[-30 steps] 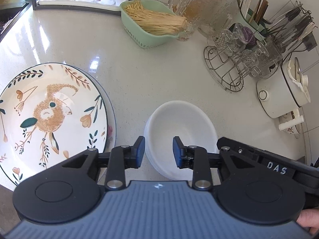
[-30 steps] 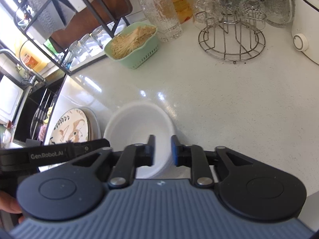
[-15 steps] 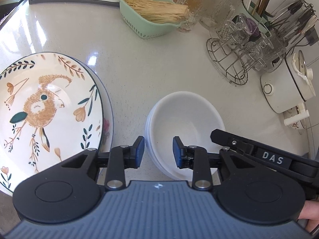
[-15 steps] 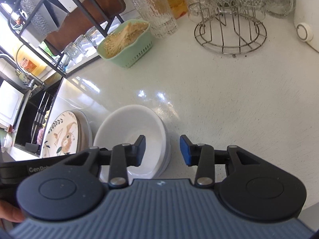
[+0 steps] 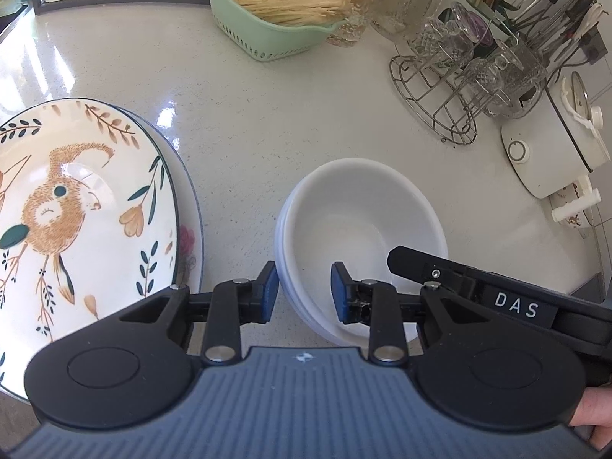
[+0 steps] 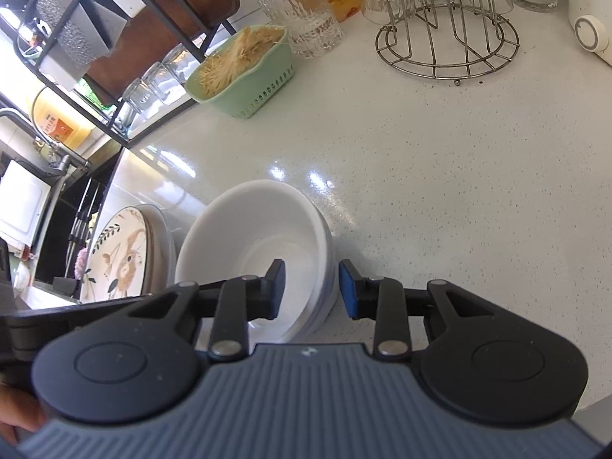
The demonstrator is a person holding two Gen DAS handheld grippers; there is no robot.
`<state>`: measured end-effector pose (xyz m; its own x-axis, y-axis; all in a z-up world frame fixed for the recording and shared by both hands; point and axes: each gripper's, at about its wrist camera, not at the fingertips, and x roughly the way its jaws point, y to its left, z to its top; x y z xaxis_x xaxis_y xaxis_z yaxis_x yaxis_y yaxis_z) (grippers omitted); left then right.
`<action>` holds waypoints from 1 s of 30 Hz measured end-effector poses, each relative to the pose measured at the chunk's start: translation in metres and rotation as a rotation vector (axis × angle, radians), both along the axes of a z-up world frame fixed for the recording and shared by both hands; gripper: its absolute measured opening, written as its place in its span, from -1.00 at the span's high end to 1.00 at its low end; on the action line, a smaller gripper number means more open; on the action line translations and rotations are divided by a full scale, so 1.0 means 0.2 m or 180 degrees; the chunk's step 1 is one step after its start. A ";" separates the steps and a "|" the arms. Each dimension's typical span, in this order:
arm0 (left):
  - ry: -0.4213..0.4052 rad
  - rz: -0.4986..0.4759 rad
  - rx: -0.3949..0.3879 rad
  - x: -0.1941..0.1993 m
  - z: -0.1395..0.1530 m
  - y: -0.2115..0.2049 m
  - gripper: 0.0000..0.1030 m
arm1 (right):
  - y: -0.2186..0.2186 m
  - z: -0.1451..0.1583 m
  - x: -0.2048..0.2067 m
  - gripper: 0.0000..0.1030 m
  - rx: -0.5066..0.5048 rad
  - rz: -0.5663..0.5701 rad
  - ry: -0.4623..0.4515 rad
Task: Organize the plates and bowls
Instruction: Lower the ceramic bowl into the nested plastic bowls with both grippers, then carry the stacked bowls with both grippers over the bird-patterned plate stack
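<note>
Left wrist view, nearest: the left gripper [image 5: 300, 291] straddles the near-left rim of the stack of white bowls [image 5: 359, 229], one blue pad outside the wall and one inside. The jaws stand part-spread; a sliver of gap shows on each side of the rim, so no pinch is evident. The right gripper [image 5: 417, 267] reaches in from the right edge of this view, its black arm lying over the bowls' near-right rim; a white label on it reads "DAS".

Right wrist view, nearest: the right gripper [image 6: 311, 290] straddles the right wall of the same stack of white bowls [image 6: 248, 237], left pad inside, right pad outside. Its jaws are closing, the rim between them, and the outer pad stands a little clear of the wall.

The bowls are plain glossy white, nested, with several rims showing as stepped bands at the side. They sit on the speckled pale countertop [image 5: 267, 107].

Just left of the bowls lies a stack of plates [image 5: 76, 206]; the top one is cream with a dark rim, painted with an orange bird, leaves and flowers. A pink flower shows on the plate beneath.

Farther back: a mint-green basket [image 5: 267, 34] holding pale sticks, a wire glass rack [image 5: 440, 91] with glassware, and a white pot [image 5: 550, 145] at far right.
</note>
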<state>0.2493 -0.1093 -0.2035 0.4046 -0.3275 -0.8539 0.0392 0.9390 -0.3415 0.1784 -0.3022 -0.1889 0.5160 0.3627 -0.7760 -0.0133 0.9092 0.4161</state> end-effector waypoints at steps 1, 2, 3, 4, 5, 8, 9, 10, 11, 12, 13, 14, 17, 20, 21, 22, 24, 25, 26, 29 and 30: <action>-0.0001 -0.0017 0.0001 0.00 -0.01 0.00 0.33 | 0.00 -0.01 0.00 0.42 -0.0007 -0.0016 0.0011; -0.0001 -0.0032 -0.0001 0.01 -0.01 -0.01 0.33 | 0.00 -0.02 0.00 0.50 -0.0001 -0.0046 0.0028; 0.0004 -0.0041 0.0002 0.01 -0.02 -0.01 0.33 | 0.00 -0.03 -0.01 0.54 0.0006 -0.0080 0.0033; 0.0008 -0.0047 0.0003 0.01 -0.02 -0.01 0.33 | 0.00 -0.03 -0.01 0.54 0.0005 -0.0099 0.0022; 0.0006 -0.0053 -0.0002 0.01 -0.02 -0.01 0.33 | 0.00 -0.03 -0.01 0.55 -0.0016 -0.0101 0.0011; 0.0050 -0.0103 -0.0017 0.02 -0.02 -0.02 0.33 | 0.00 0.00 -0.02 0.57 -0.0064 -0.0079 -0.0022; 0.0057 -0.0134 -0.0021 0.03 -0.02 -0.03 0.33 | 0.00 0.01 -0.03 0.58 -0.0072 -0.0085 -0.0019; 0.0061 -0.0155 -0.0018 0.03 -0.01 -0.04 0.33 | -0.01 0.02 -0.03 0.58 -0.0070 -0.0090 -0.0017; 0.0070 -0.0174 -0.0018 0.03 0.00 -0.05 0.33 | -0.01 0.03 -0.03 0.58 -0.0075 -0.0094 -0.0024; 0.0078 -0.0190 -0.0028 0.04 0.01 -0.05 0.33 | -0.01 0.05 -0.04 0.58 -0.0081 -0.0105 -0.0034; 0.0084 -0.0207 -0.0040 0.04 0.02 -0.05 0.33 | -0.02 0.06 -0.04 0.58 -0.0075 -0.0132 -0.0043; 0.0082 -0.0228 -0.0048 0.04 0.03 -0.05 0.33 | -0.02 0.08 -0.04 0.58 -0.0059 -0.0162 -0.0041; 0.0064 -0.0274 -0.0069 0.05 0.09 -0.06 0.33 | -0.05 0.11 -0.06 0.58 -0.0026 -0.0245 -0.0021; 0.0030 -0.0310 -0.0082 0.04 0.15 -0.07 0.33 | -0.05 0.15 -0.08 0.58 -0.0013 -0.0309 -0.0008; 0.0021 -0.0320 -0.0091 0.04 0.17 -0.06 0.33 | -0.05 0.16 -0.09 0.58 -0.0012 -0.0326 0.0000; 0.0012 -0.0325 -0.0099 0.04 0.19 -0.06 0.33 | -0.05 0.17 -0.10 0.58 -0.0012 -0.0340 0.0004; 0.0003 -0.0334 -0.0100 0.03 0.23 -0.06 0.33 | -0.04 0.19 -0.11 0.57 0.0005 -0.0371 0.0007; -0.0007 -0.0346 -0.0098 0.03 0.26 -0.05 0.33 | -0.04 0.20 -0.12 0.57 0.0015 -0.0388 0.0013; -0.0014 -0.0357 -0.0092 0.02 0.27 -0.05 0.33 | -0.03 0.21 -0.13 0.56 0.0021 -0.0399 0.0016; -0.0034 -0.0388 -0.0074 0.00 0.31 -0.05 0.33 | -0.02 0.25 -0.16 0.55 0.0041 -0.0425 0.0002; -0.0036 -0.0397 -0.0073 -0.01 0.32 -0.04 0.33 | -0.02 0.26 -0.17 0.55 0.0050 -0.0437 -0.0001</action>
<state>0.2483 -0.1180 -0.1391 0.3691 -0.3951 -0.8412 0.1591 0.9186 -0.3616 0.1437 -0.3058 -0.1378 0.5618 0.3007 -0.7707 0.1108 0.8958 0.4303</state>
